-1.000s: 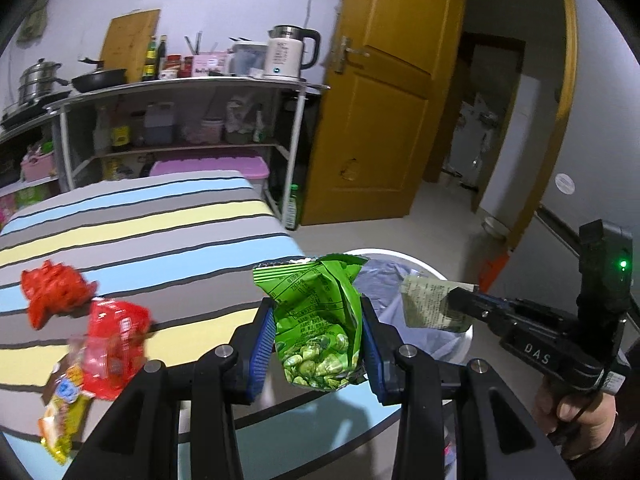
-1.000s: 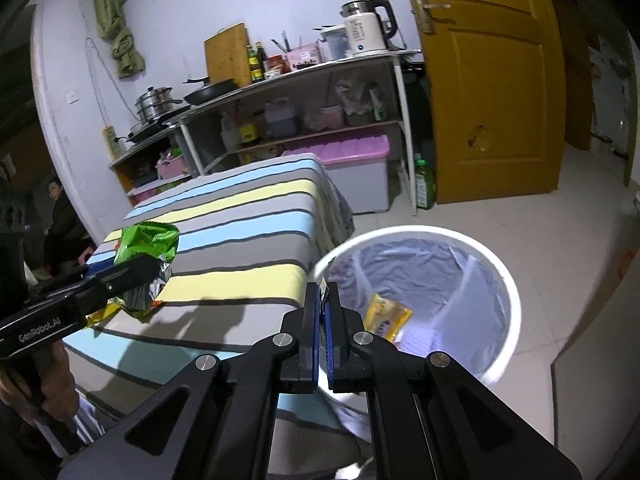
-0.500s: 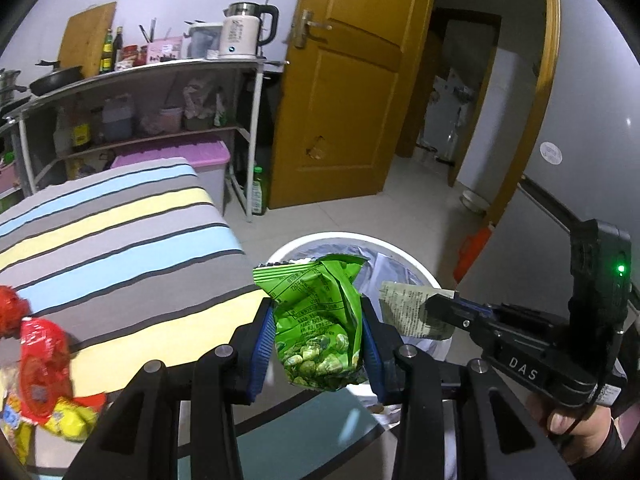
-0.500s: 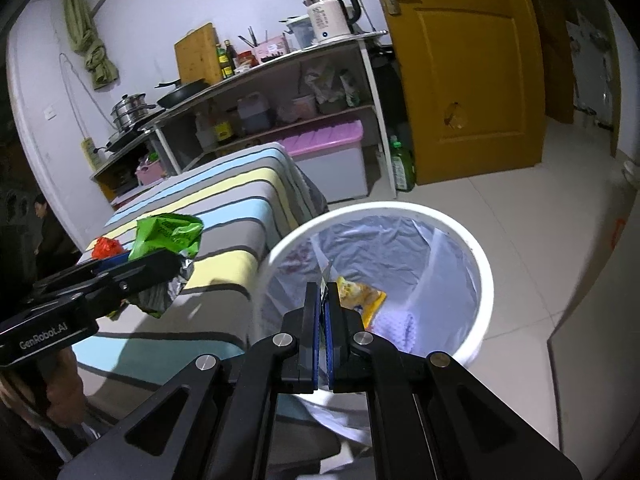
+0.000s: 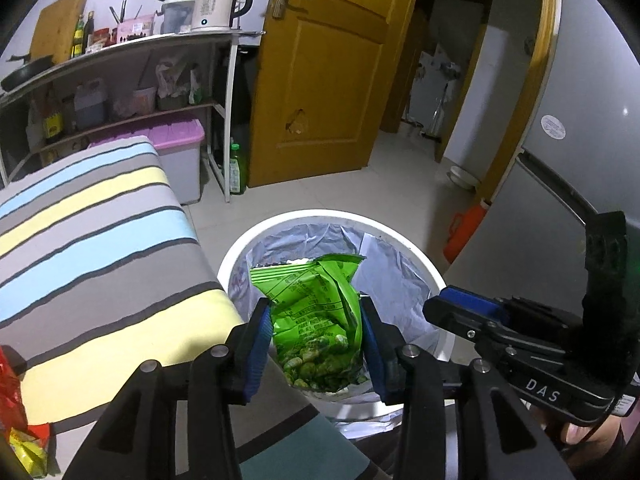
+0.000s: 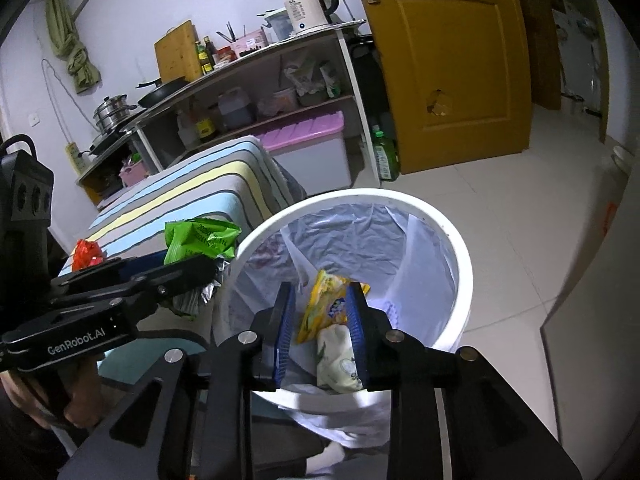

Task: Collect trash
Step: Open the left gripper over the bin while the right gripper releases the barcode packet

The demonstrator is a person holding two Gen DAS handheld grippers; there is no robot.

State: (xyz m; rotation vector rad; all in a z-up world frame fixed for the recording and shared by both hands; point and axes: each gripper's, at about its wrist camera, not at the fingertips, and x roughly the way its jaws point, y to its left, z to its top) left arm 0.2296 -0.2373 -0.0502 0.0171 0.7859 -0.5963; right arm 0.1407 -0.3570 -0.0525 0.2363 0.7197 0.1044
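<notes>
Now, left tongs (image 5: 316, 336): squeezing the green snack bag (image 5: 314, 320), held over the near rim of the white bin (image 5: 240, 240).
Right tongs (image 6: 320, 328): just been opening, nothing between them (paper dropped inside).
How to do it well: open over the bin's middle, so the bag misses the rim.
Left behind: red wrappers (image 5: 12, 392) on the desk's near-left edge.
Hard to see: bin bottom, hidden by tongs.

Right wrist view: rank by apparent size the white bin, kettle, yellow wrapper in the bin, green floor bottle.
Largest to smallest as they appear:
1. white bin
2. yellow wrapper
3. kettle
4. green bottle
Wrapper versus kettle is close; the wrapper sits nearer the camera, so its true size stays unsure.
</notes>
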